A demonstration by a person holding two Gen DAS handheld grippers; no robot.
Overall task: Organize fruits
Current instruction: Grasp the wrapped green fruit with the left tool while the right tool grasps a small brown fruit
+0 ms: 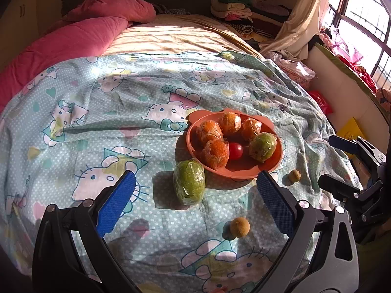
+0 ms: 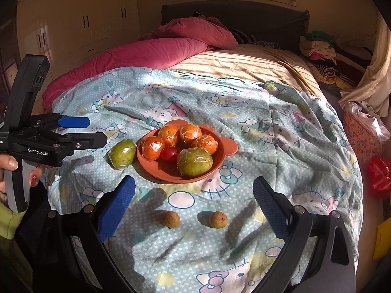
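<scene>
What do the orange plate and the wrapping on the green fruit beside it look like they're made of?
Orange plate: probably matte moulded plastic or silicone, with uniform colour, soft rounded ear tabs and no glaze shine. Wrapping on the green fruit: thin clear cling film, shown by crinkles and bright glints over the skin.

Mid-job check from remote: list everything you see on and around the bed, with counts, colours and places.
Plate: 1, orange, on the patterned sheet.
Wrapped oranges: 4, orange, in the plate.
Tomato: 1, red, in the plate.
Wrapped green fruit: 1, in the plate.
Second wrapped green fruit: 1, on the sheet beside the plate.
Small brown fruits: 2, on the sheet nearest the grippers.
Patterned sheet: 1, light blue, over the bed.
Quilt: 1, pink, far side.
Folded clothes: pile, mixed colours, by the headboard.
Left gripper: open, empty.
Right gripper: open, empty.
</scene>
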